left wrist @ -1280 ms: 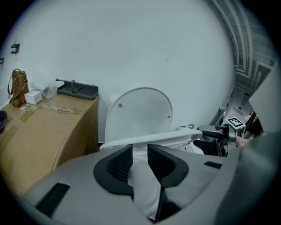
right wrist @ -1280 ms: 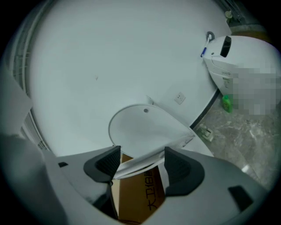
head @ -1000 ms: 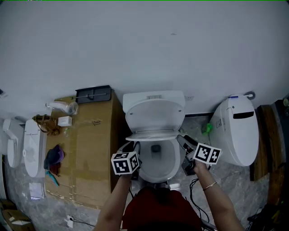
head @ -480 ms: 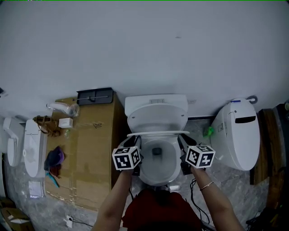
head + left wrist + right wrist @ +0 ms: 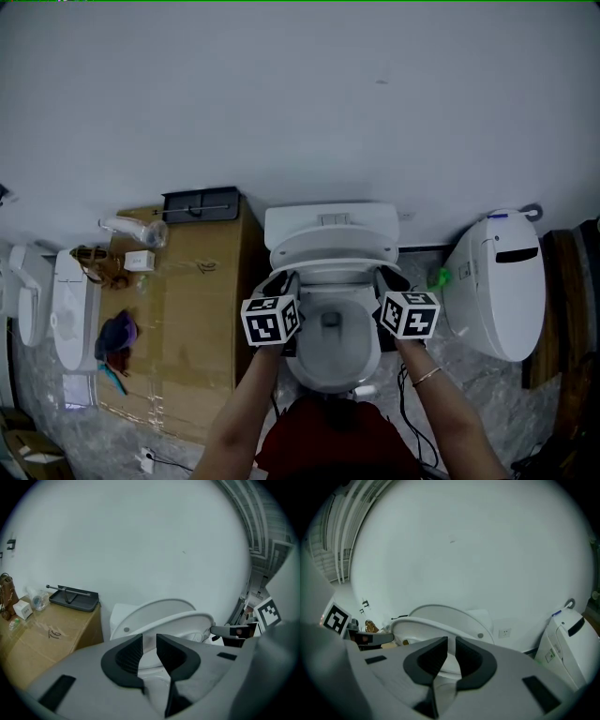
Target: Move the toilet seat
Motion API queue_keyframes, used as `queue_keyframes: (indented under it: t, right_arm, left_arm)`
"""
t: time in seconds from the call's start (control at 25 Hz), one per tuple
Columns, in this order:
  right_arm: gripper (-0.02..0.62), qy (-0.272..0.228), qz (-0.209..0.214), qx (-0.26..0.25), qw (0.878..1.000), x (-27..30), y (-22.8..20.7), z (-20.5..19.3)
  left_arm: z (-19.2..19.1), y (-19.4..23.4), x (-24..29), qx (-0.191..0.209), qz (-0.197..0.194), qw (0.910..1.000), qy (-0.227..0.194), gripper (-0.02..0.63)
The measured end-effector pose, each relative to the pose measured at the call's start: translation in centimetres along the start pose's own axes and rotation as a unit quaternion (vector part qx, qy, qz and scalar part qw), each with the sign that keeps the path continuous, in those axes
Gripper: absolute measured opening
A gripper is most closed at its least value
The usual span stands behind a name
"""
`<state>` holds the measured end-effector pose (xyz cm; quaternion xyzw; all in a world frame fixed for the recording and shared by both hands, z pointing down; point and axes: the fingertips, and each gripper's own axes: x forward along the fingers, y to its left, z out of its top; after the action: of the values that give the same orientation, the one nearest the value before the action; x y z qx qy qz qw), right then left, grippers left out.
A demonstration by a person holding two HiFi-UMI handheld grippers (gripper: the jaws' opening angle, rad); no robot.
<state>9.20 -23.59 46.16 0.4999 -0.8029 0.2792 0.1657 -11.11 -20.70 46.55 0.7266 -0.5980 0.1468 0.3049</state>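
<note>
Toilet (image 5: 302, 371) sits against the wall. Brown cabinet (image 5: 197, 319) just left of toilet, a second white toilet unit (image 5: 497, 281) to its right. Lid (image 5: 328, 244) stands up against the toilet's tank. Toilet seat (image 5: 330, 267) half raised over the toilet bowl, held at both sides. Left gripper (image 5: 284, 281) at the toilet's left, jaws narrowed onto the seat edge. Right gripper (image 5: 384, 279) at the toilet's right, jaws nearly closed, pinching the seat edge. Black tray (image 5: 200, 204) on the cabinet, left of the toilet's tank.

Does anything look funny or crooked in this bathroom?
Yes. The toilet seat hangs halfway, tilted between the raised lid and the bowl. The left gripper and right gripper are pinching its two sides.
</note>
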Motion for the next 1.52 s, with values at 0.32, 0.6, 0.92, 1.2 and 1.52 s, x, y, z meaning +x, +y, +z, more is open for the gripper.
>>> queue_keyframes:
  t: [0.32,0.6,0.92,1.2,1.52]
  right_arm:
    - [0.063,0.002,-0.014,0.000,1.000,2.3,-0.6,1.3]
    - [0.064,0.008,-0.025,-0.030,0.999,3.8,-0.9,2.4]
    - [0.064,0.012,-0.028,-0.025,0.999,5.0,-1.2,3.1]
    - [0.064,0.012,-0.025,-0.033,0.999,5.4,-1.1,3.3]
    - [0.064,0.014,-0.020,-0.040,0.999,5.0,-0.8,3.4]
  left_arm:
    - [1.5,0.5,1.6,0.008,-0.002,1.0000,-0.005,0.107]
    - [2.8,0.9,3.0,0.009,0.000,0.9999,-0.009,0.107]
    - [3.5,1.4,4.1,0.015,0.004,0.9998,-0.010,0.107]
    - [3.8,1.4,4.6,0.017,0.009,0.9998,-0.010,0.107]
    - [3.6,0.8,5.1,0.030,0.015,0.9994,-0.005,0.107]
